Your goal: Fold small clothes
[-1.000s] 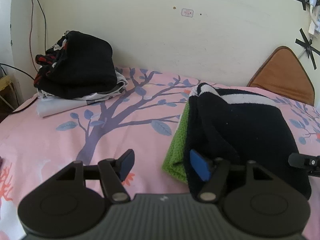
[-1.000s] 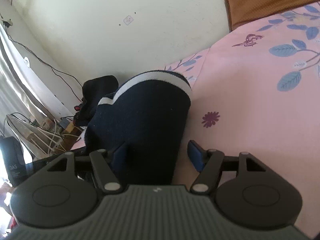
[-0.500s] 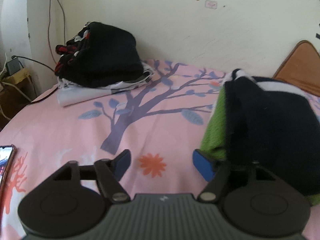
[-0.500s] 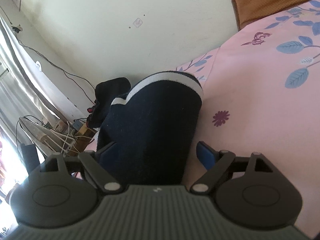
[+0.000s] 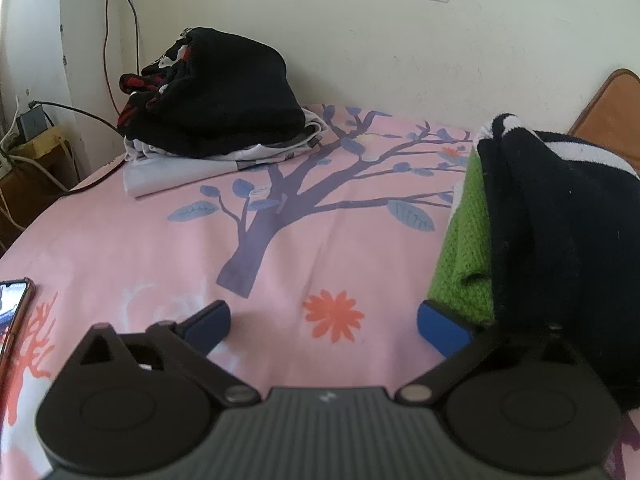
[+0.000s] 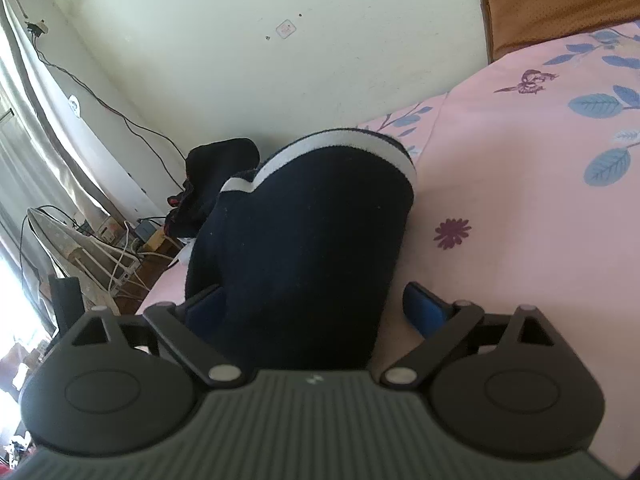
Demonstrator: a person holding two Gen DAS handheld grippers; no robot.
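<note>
A folded navy garment with white stripes [image 5: 560, 216] lies on a green knit cloth [image 5: 464, 248] at the right of the pink floral bed sheet [image 5: 280, 240]. My left gripper [image 5: 324, 326] is open and empty, low over the sheet, its right finger beside the green cloth. In the right wrist view the navy garment [image 6: 312, 248] lies between the open fingers of my right gripper [image 6: 312, 312], which do not clamp it. A pile of black and white clothes [image 5: 216, 108] sits at the far left by the wall.
A phone [image 5: 12, 312] lies at the sheet's left edge. A brown cushion [image 5: 612, 116] leans on the wall at the right. Cables, a charger and a stand [image 6: 80, 248] crowd the floor left of the bed.
My left gripper has moved left and back from the navy garment; its fingers have spread wider. My right gripper has opened a little wider around the garment.
</note>
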